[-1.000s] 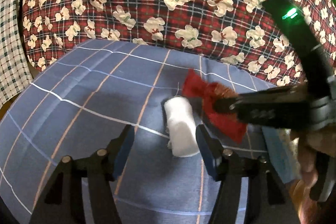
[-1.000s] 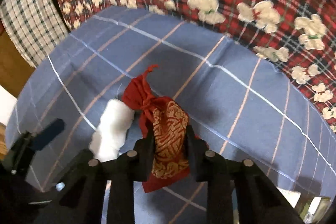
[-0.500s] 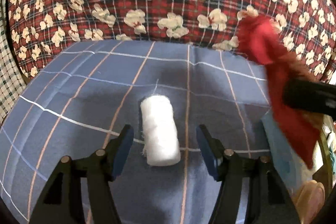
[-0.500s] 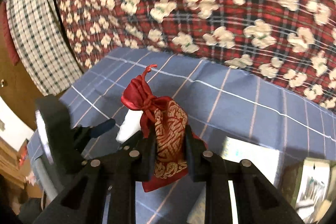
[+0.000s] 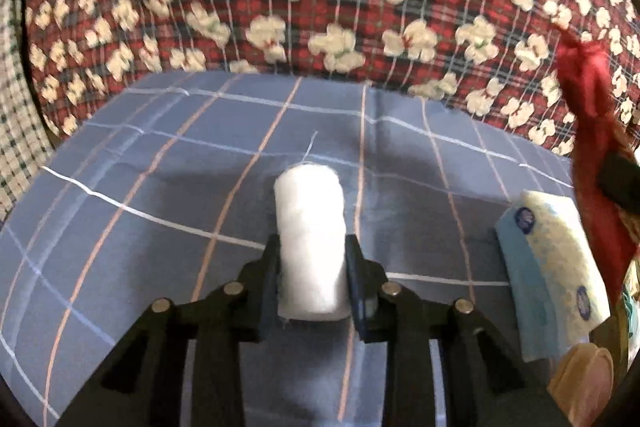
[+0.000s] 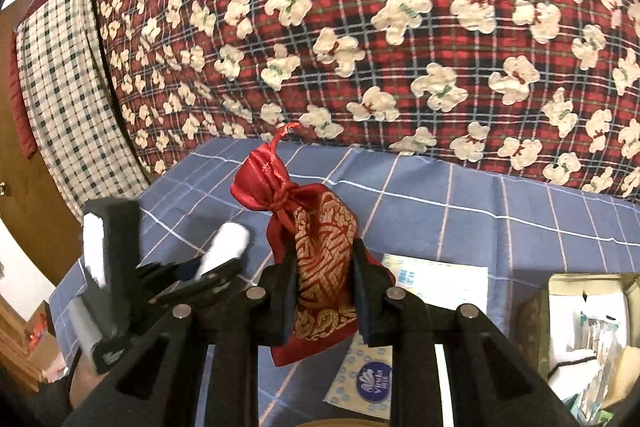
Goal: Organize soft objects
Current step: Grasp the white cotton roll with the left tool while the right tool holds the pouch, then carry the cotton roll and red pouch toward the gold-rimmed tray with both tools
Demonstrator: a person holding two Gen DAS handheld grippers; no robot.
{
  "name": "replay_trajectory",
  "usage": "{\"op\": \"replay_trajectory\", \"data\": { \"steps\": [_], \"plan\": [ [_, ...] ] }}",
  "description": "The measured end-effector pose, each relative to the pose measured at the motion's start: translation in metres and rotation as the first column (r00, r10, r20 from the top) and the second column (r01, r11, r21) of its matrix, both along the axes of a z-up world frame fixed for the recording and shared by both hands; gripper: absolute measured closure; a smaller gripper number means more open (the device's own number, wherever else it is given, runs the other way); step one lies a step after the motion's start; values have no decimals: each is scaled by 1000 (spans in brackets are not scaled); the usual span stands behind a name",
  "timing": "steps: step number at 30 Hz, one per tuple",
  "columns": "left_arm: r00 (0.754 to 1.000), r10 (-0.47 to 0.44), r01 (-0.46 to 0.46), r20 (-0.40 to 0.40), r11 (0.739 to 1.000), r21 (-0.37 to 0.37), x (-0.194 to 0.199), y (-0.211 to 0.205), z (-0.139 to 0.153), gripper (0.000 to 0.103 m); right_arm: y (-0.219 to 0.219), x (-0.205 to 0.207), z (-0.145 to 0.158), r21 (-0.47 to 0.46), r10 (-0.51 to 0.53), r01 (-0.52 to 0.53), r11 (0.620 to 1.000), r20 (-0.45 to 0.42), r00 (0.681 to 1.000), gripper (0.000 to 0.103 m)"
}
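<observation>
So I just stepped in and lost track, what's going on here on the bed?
A person is tidying soft things with two tongs. The left tongs have just been closing around a white roll lying on the blue sheet. The right tongs hold a red pouch above a tissue pack.

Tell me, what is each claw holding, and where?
Left gripper: white roll, by its near end. Right gripper: red pouch, around its patterned body.

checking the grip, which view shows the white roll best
The left wrist view: the white roll lies centred between the left claw pads. The right wrist view shows only its tip, behind that claw.
</observation>
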State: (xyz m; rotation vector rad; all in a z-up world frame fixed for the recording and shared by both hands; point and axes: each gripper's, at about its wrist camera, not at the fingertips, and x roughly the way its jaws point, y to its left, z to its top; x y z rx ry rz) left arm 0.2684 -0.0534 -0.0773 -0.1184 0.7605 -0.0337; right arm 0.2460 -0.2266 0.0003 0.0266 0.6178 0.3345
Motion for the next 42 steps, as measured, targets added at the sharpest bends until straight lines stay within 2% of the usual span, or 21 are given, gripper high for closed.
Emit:
{"op": "replay_trajectory", "data": {
  "steps": [7, 10, 14, 22, 25, 28, 32, 42],
  "plan": [
    [990, 46, -49, 136, 999, 22, -33, -8, 16, 75, -6, -13, 3, 30, -5, 4, 1000, 31, 1000, 77],
    [982, 54, -61, 178, 997, 36, -43, -11, 21, 75, -6, -24, 5, 35, -6, 4, 999, 72, 997, 77],
    [977, 45, -57, 209, 997, 52, -53, -22, 24, 75, -7, -35, 8, 45, -18, 12, 999, 141, 990, 77],
    [965, 20, -37, 261, 997, 62, -69, -39, 28, 75, -13, -43, 16, 56, -46, 35, 998, 212, 976, 77],
    [955, 6, -35, 298, 995, 90, -77, -47, 31, 75, -16, -52, 14, 65, -67, 53, 996, 235, 970, 77],
    [944, -11, -30, 329, 992, 119, -83, -53, 35, 75, -23, -68, 12, 83, -98, 78, 993, 276, 956, 77],
    [941, -21, -20, 339, 993, 118, -85, -54, 36, 75, -30, -86, 8, 65, -132, 117, 991, 345, 929, 77],
    [923, -50, 8, 382, 994, 109, -93, -55, 39, 75, -48, -93, 1, 74, -182, 167, 983, 357, 916, 77]
  ]
}}
